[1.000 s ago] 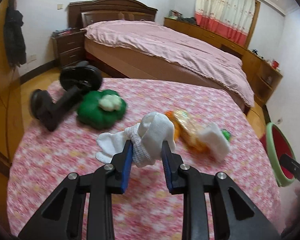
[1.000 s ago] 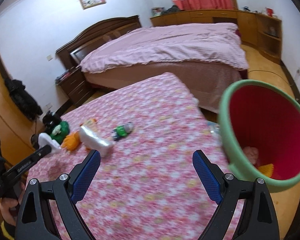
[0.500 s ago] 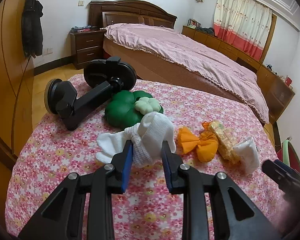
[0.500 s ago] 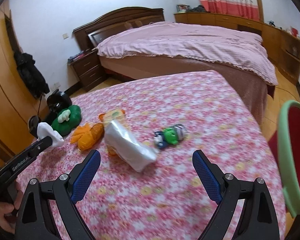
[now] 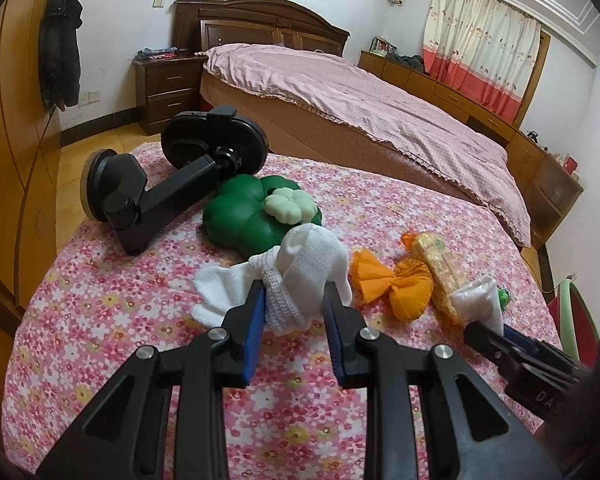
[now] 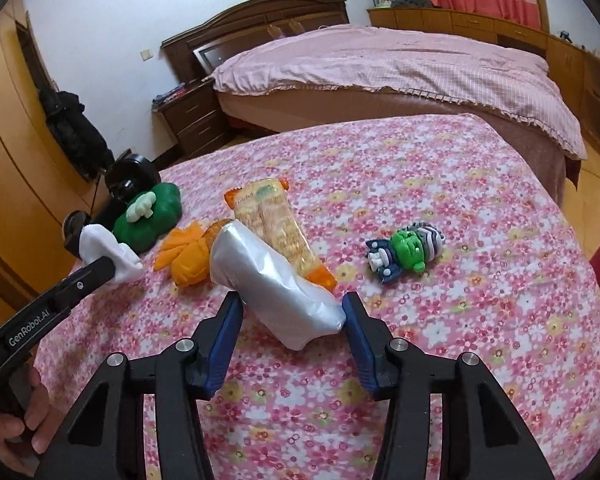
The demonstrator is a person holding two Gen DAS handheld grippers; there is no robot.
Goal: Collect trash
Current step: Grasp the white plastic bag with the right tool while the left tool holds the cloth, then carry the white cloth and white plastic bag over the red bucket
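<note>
My left gripper (image 5: 294,300) is shut on a crumpled white cloth (image 5: 304,272) and holds it over the flowered tablecloth (image 5: 100,320). My right gripper (image 6: 292,312) is open, its jaws on either side of the near end of a silver-white wrapper (image 6: 272,284); it shows as a white lump in the left wrist view (image 5: 478,300). Behind the wrapper lie a yellow-orange snack packet (image 6: 276,216) and an orange crumpled wrapper (image 6: 188,256). The red bin with a green rim (image 5: 576,320) shows at the right edge.
A green clover-shaped cushion (image 5: 244,216) and a black suction-cup holder (image 5: 168,184) lie at the table's left. A small green and blue toy figure (image 6: 404,252) lies to the right of the wrappers. A bed (image 6: 400,64) stands behind the table.
My right gripper swung left from the bin, came up to the silver-white wrapper and narrowed around it. My left gripper kept its hold on the white cloth and turned left.
</note>
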